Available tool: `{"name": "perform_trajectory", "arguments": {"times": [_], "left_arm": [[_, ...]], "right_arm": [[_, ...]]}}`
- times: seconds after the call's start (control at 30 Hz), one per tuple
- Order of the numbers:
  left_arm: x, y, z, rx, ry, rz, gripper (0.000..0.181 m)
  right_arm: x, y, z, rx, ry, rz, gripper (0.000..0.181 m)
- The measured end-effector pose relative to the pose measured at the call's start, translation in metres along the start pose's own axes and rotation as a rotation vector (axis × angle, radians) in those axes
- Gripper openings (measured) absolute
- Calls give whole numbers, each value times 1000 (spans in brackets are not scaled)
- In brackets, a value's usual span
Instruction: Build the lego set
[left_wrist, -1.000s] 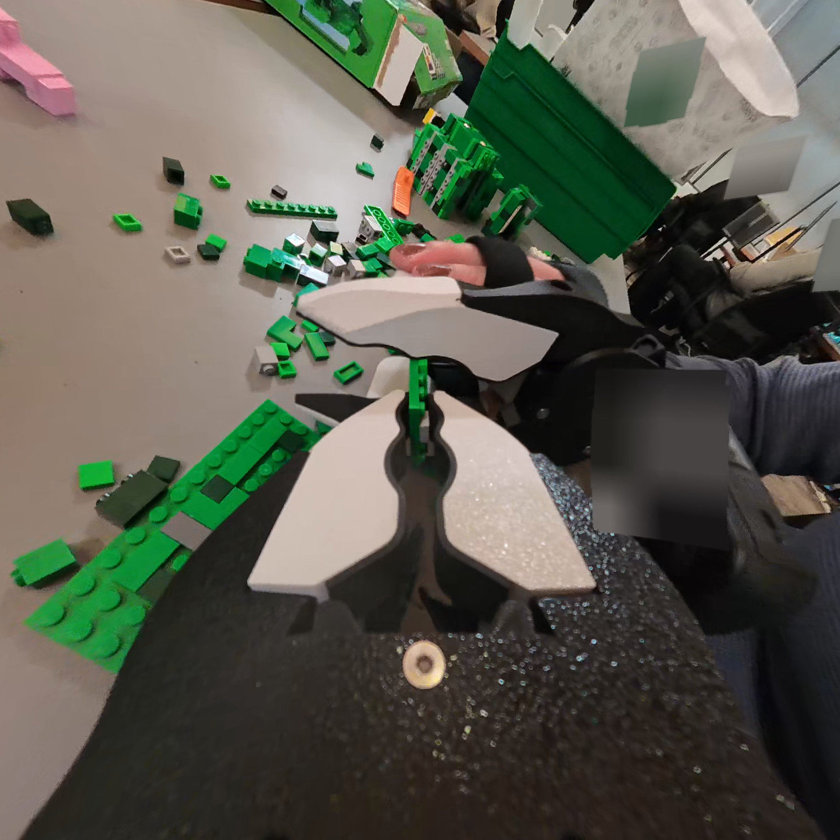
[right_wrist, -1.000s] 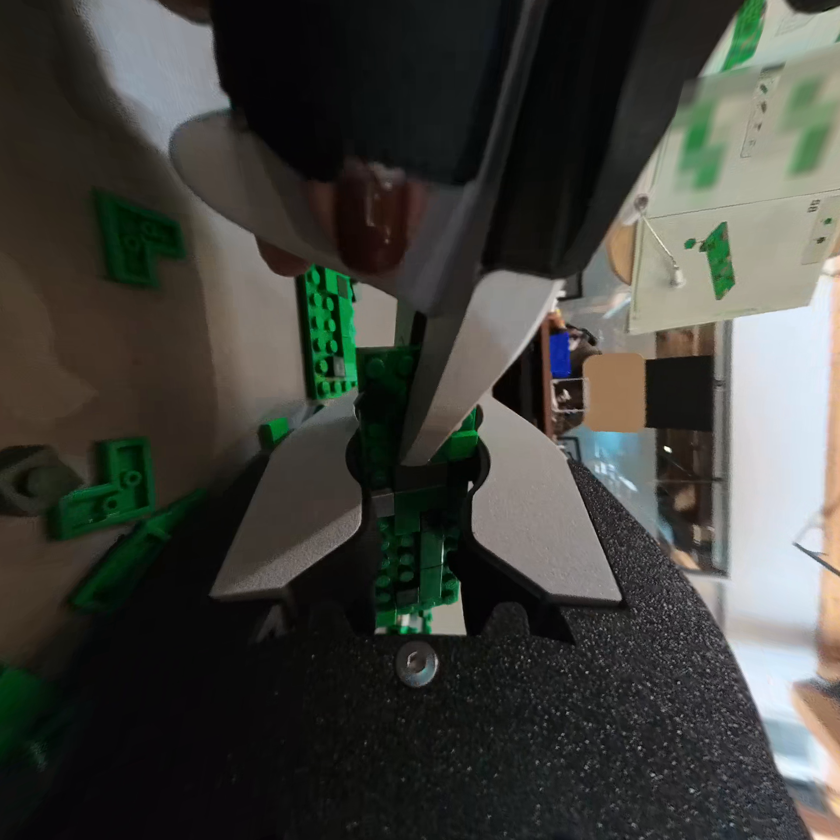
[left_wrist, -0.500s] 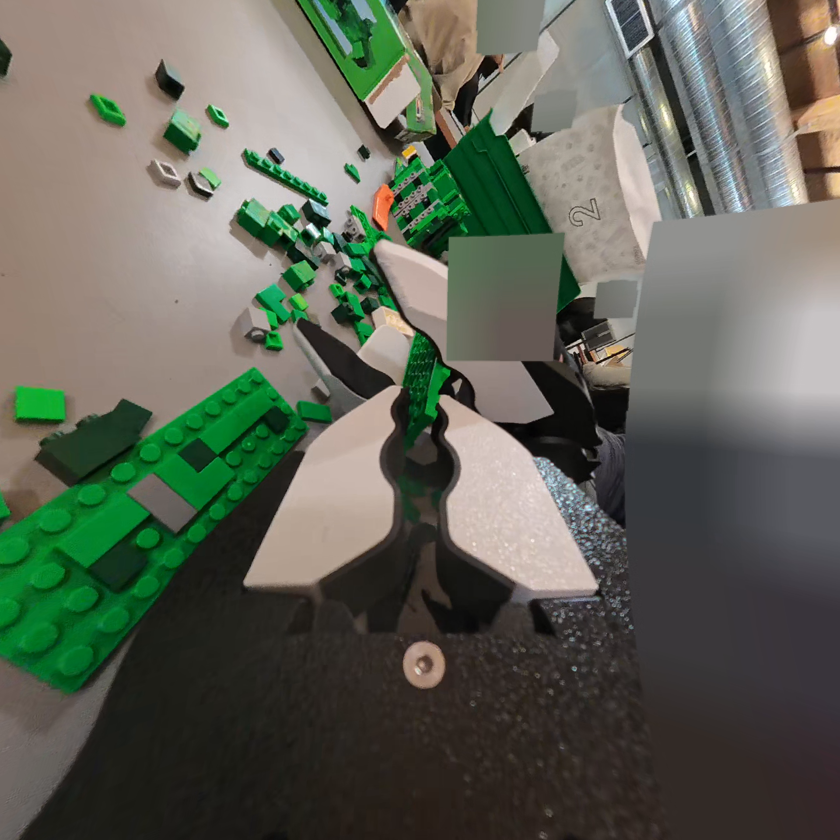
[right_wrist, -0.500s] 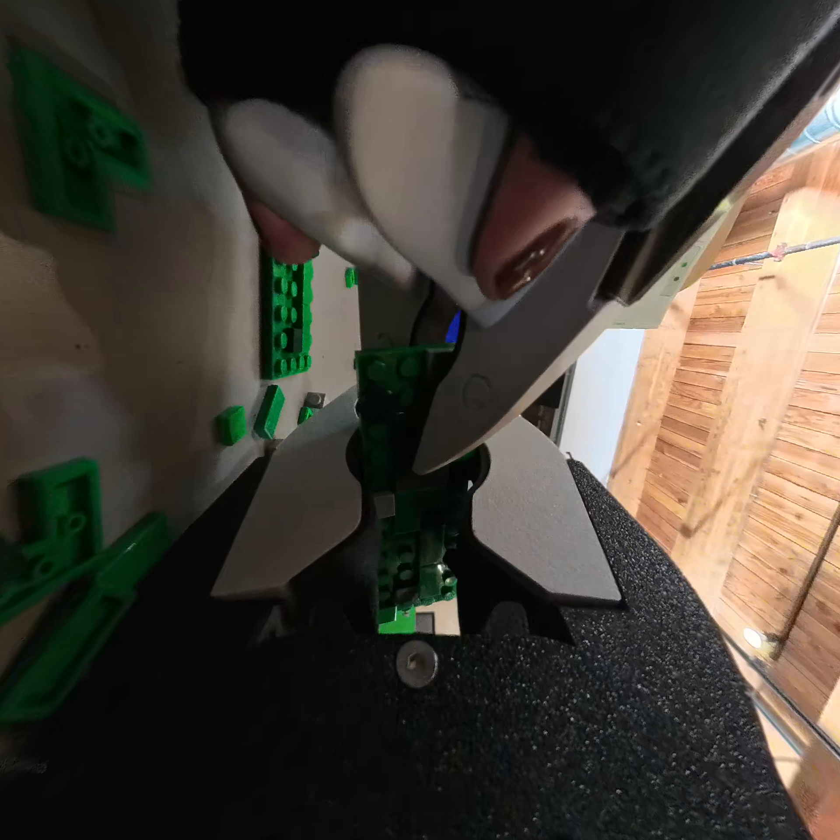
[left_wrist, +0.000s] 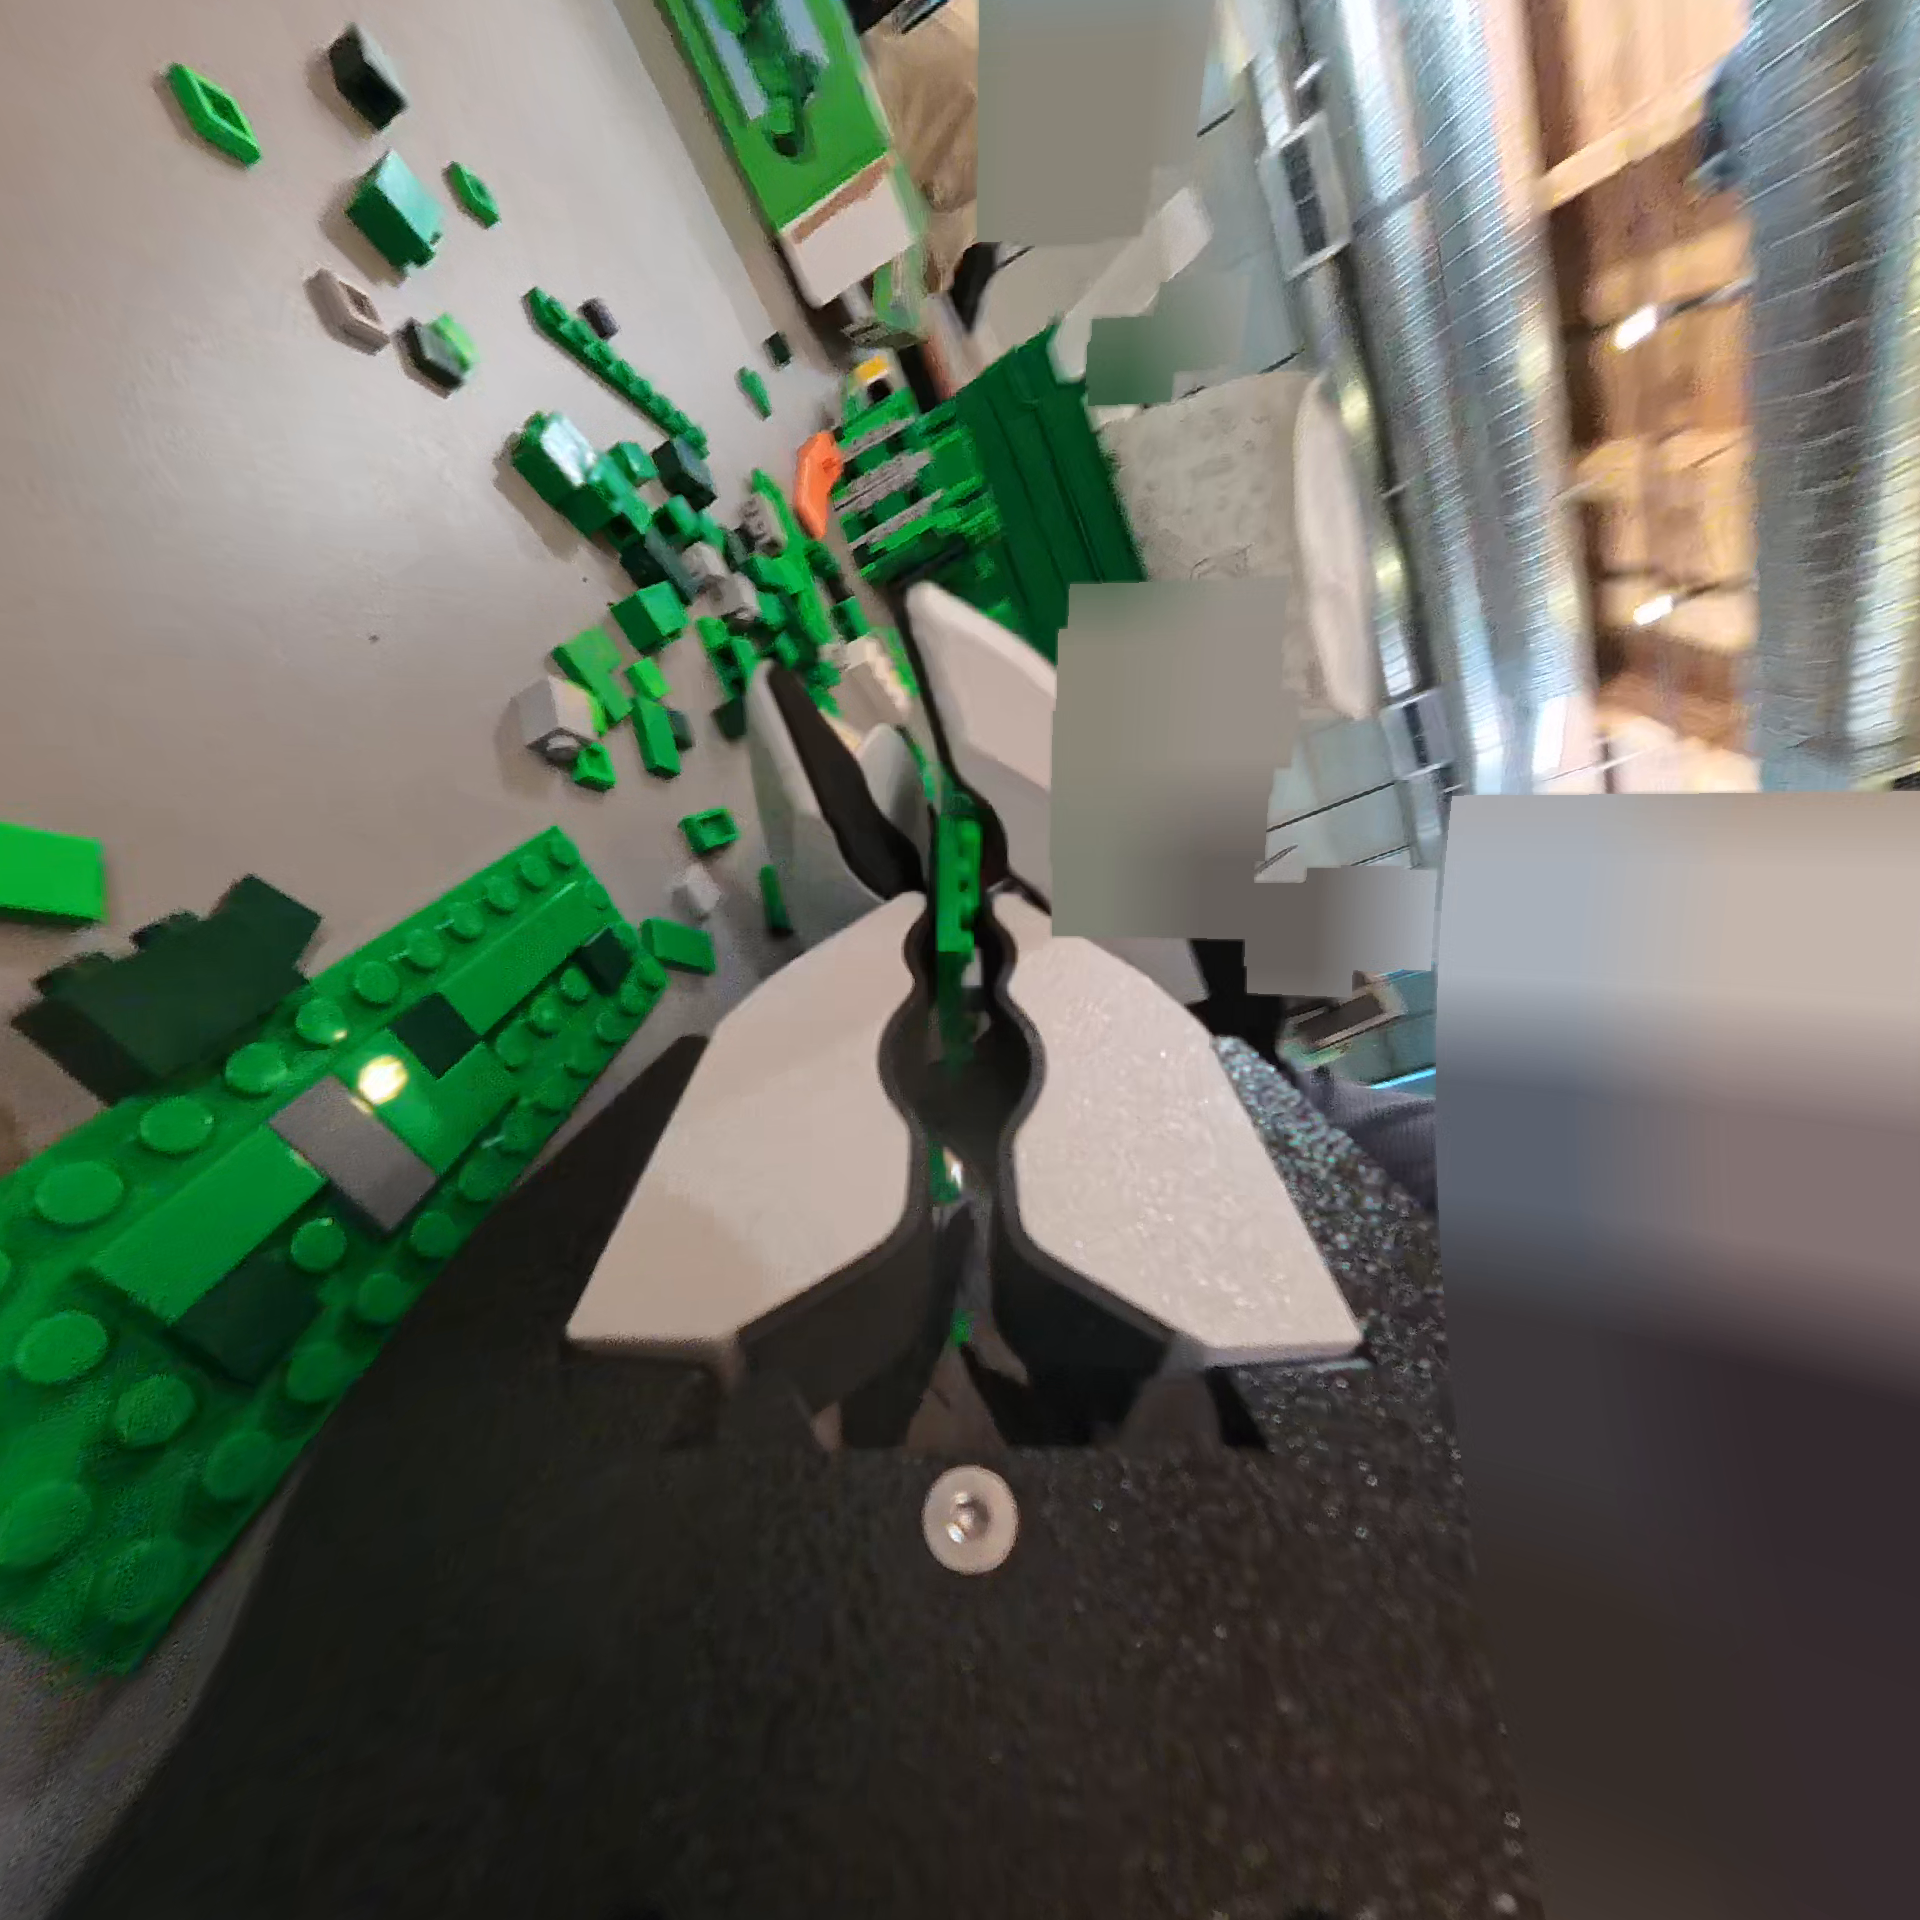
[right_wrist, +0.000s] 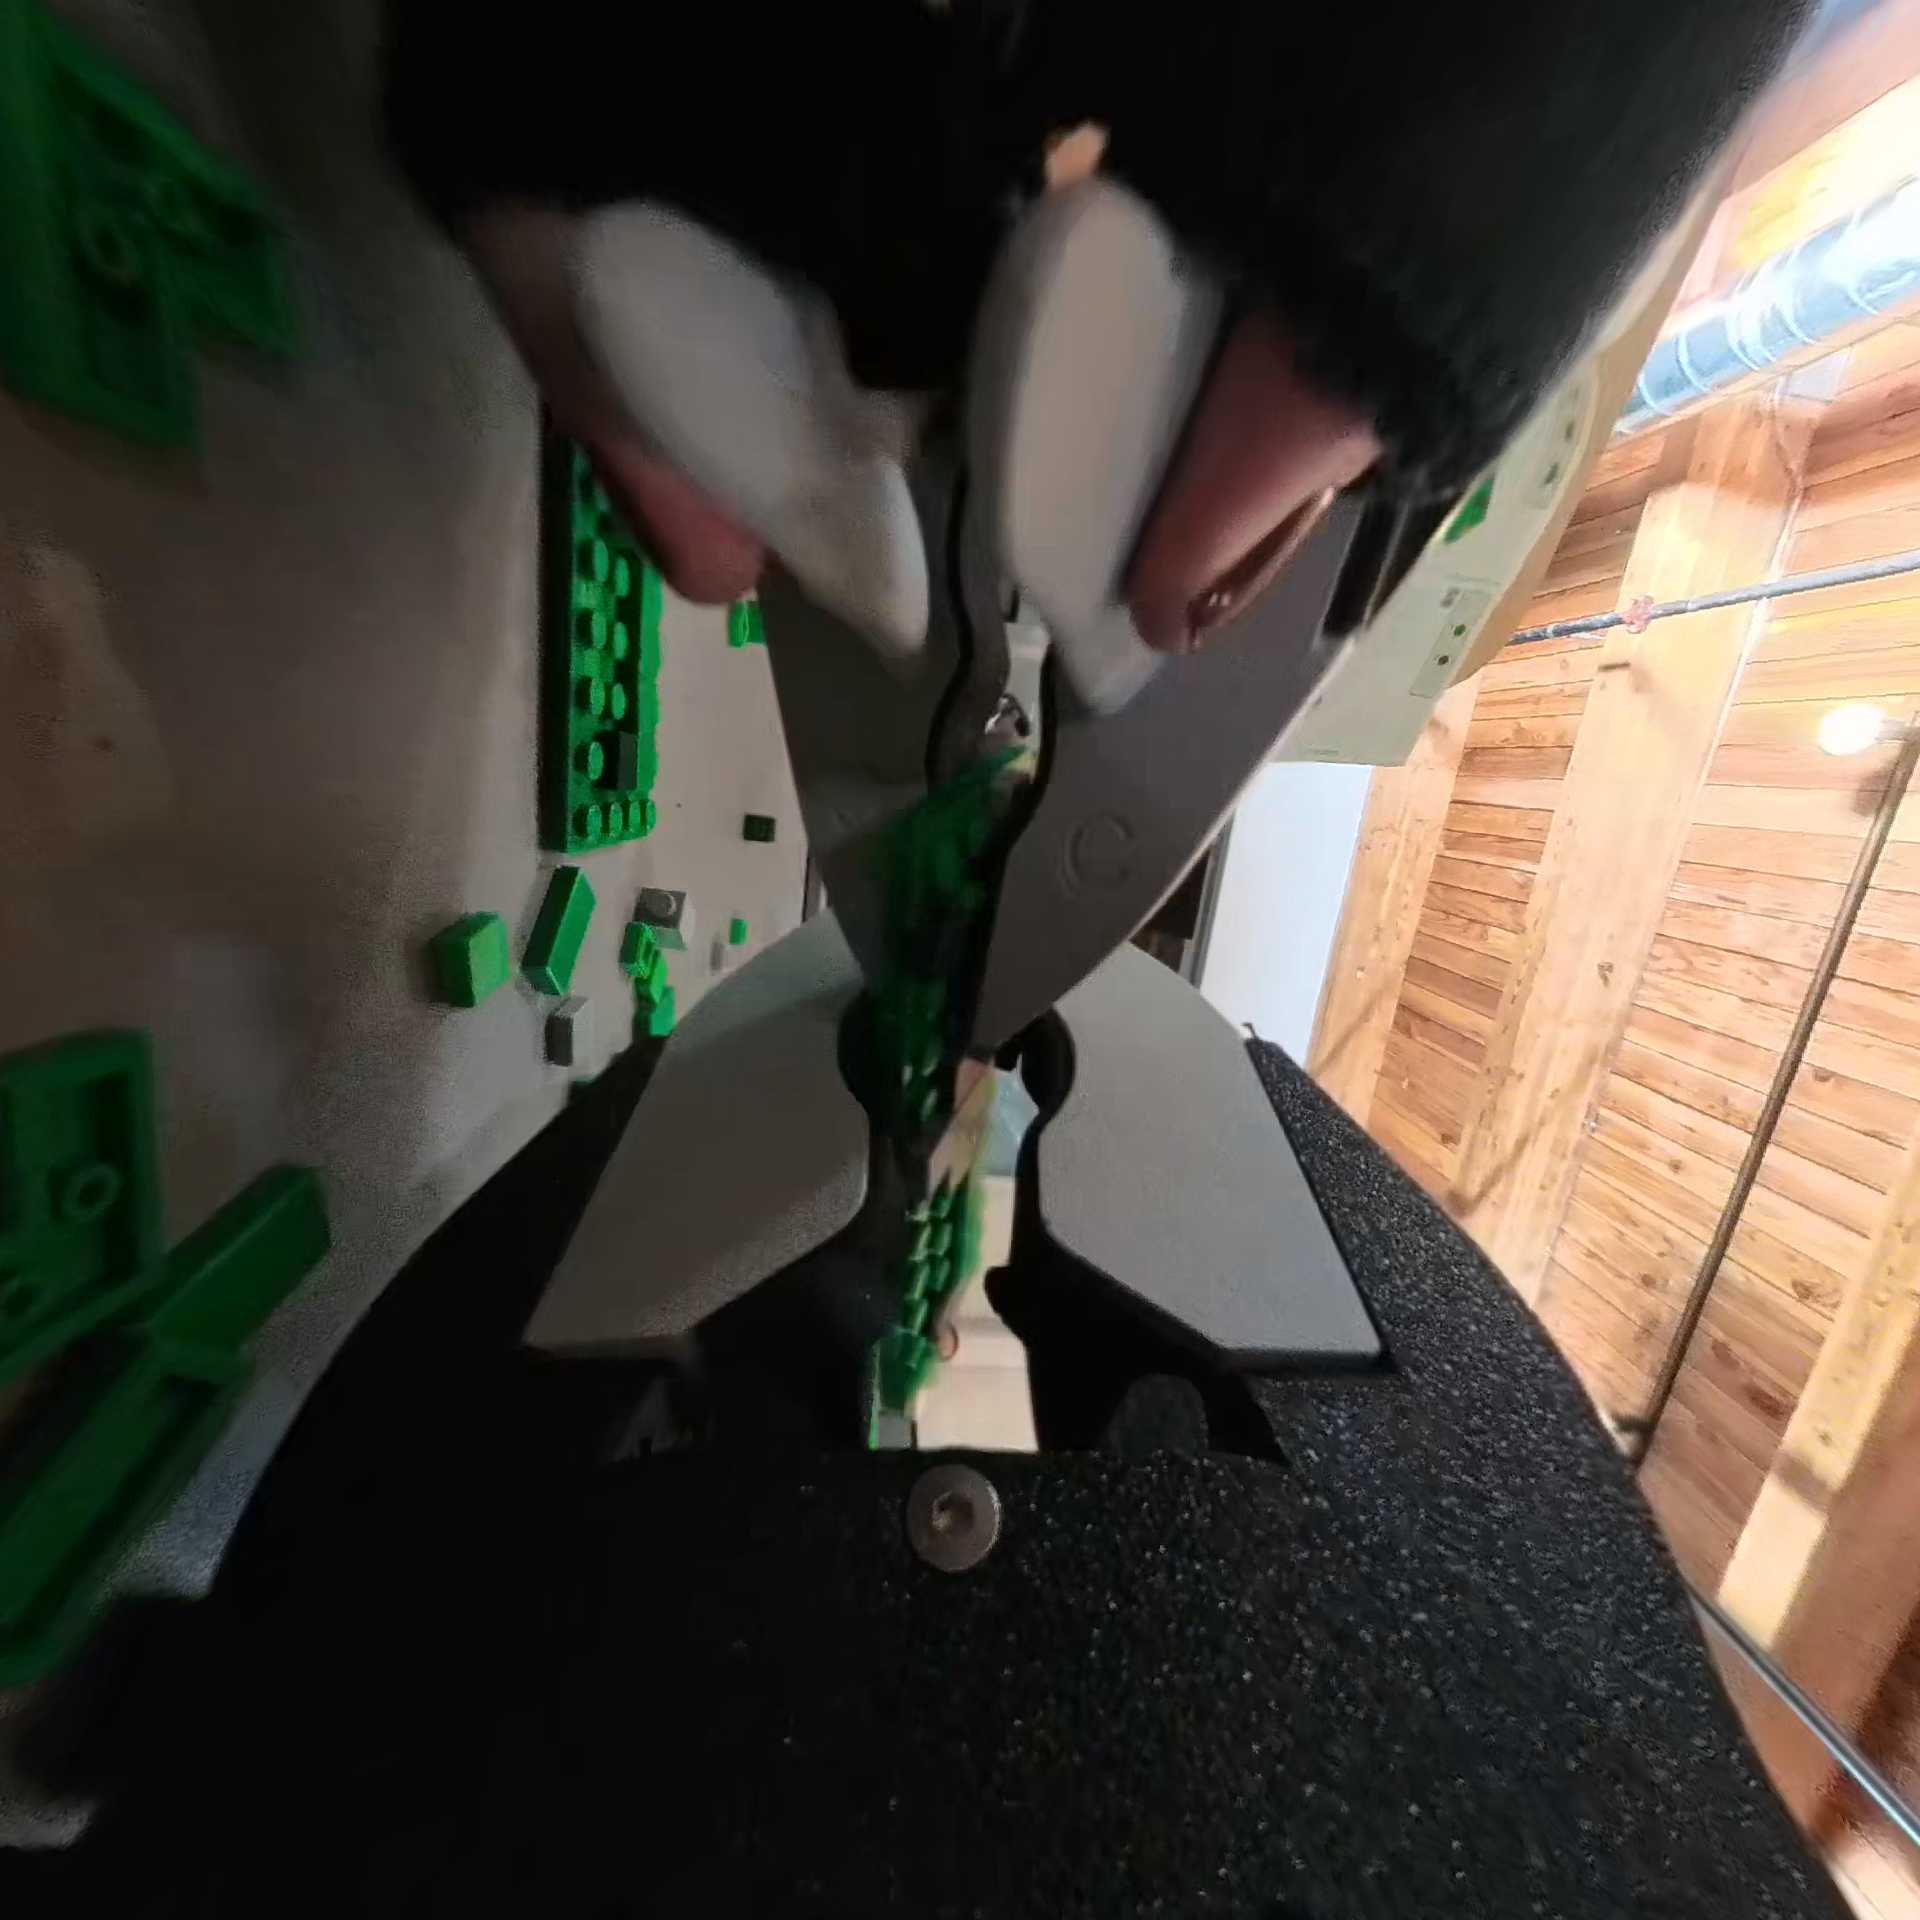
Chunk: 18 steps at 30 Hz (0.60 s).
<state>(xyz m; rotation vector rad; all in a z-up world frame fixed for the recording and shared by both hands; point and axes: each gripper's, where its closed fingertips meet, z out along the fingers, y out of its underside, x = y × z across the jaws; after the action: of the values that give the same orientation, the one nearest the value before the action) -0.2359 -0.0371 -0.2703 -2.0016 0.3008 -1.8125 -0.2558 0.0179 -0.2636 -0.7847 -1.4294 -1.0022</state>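
Lego piece (left_wrist: 954, 883), thin, green and bumpy, sits in the middle of both pictures, up off the grey table (left_wrist: 208, 520). The left gripper (left_wrist: 951, 925) squeezes it tight. The right gripper (right_wrist: 940, 1101) squeezes the same piece from the other end. A big green plate (left_wrist: 312, 1143) lies at the lower left. Loose green bricks (left_wrist: 665, 582) are scattered at the upper left.

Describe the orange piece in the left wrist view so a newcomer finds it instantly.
Start at the dark green bin at the grey table's far edge. Just left of it, beside the stacked green assemblies, lies the orange piece. It is the only orange thing among green and grey bricks.
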Motion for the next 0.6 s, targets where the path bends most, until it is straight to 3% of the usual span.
{"name": "perform_trajectory", "arguments": {"times": [0.27,0.4,0.6], "left_arm": [[-7,3,2,-18,-76,45,6],[-10,8,5,-51,-117,89,6],[-7,13,7,-77,-110,124,6]], "right_arm": [[-14,5,3,4,-146,182,50],[-25,-6,-5,89,-307,243,45],[-32,-11,-10,87,-402,202,36]]}}
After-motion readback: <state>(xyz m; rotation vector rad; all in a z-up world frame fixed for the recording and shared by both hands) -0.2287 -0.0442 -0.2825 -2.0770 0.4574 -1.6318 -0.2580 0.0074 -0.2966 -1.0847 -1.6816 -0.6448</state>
